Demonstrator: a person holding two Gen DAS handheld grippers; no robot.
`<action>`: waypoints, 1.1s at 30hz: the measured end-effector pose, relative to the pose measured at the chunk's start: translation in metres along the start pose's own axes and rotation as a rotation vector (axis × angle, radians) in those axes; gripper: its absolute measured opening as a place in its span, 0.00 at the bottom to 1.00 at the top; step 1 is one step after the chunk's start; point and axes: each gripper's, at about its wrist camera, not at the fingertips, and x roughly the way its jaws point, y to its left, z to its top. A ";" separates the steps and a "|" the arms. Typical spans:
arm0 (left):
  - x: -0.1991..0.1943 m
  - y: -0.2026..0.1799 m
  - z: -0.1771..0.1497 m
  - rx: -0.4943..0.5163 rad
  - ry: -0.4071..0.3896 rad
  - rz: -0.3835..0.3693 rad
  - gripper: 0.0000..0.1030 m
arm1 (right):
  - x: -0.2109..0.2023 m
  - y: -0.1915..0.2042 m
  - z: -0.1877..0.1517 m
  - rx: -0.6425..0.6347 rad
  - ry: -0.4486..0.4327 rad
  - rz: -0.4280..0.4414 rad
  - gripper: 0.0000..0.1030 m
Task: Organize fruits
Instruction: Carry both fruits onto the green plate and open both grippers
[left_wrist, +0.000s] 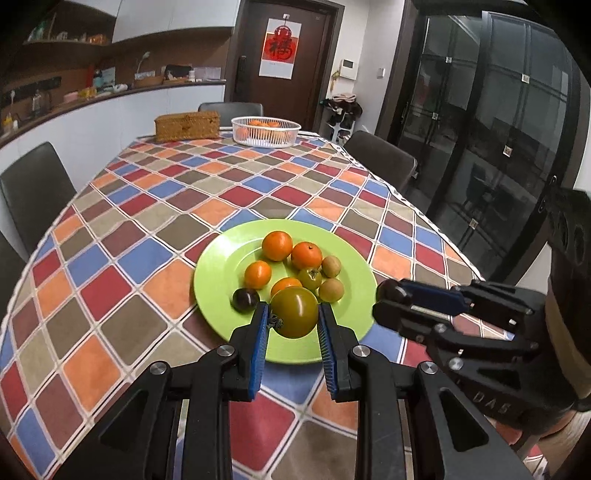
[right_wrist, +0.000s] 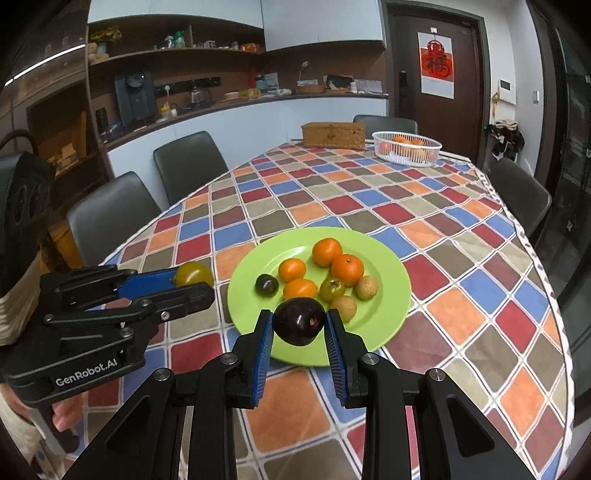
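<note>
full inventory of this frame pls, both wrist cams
green tomato: 1, yellow-green, held in left tongs
dark fruit: 1, purple-black, held in right tongs
plate: 1, lime green, near end of table
oranges: 4, orange, on plate
small dark fruit: 1, on plate
small green tomato: 1, on plate
kiwis: 2, brownish, on plate
basket: 1, white, far end, holds oranges
wicker box: 1, tan, beside basket
tablecloth: 1, multicolour check
left tongs: shut on tomato
right tongs: shut on dark fruit

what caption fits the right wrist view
Right tongs grip a dark purple round fruit above the green plate of fruit.
</note>
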 end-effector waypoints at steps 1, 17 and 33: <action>0.004 0.002 0.001 -0.004 0.003 -0.004 0.25 | 0.003 0.000 0.000 0.002 0.005 0.000 0.29; 0.067 0.027 -0.005 -0.031 0.129 -0.040 0.25 | 0.067 -0.021 0.002 0.060 0.125 -0.003 0.29; 0.057 0.018 -0.006 0.036 0.111 0.034 0.36 | 0.066 -0.027 -0.003 0.075 0.136 -0.017 0.32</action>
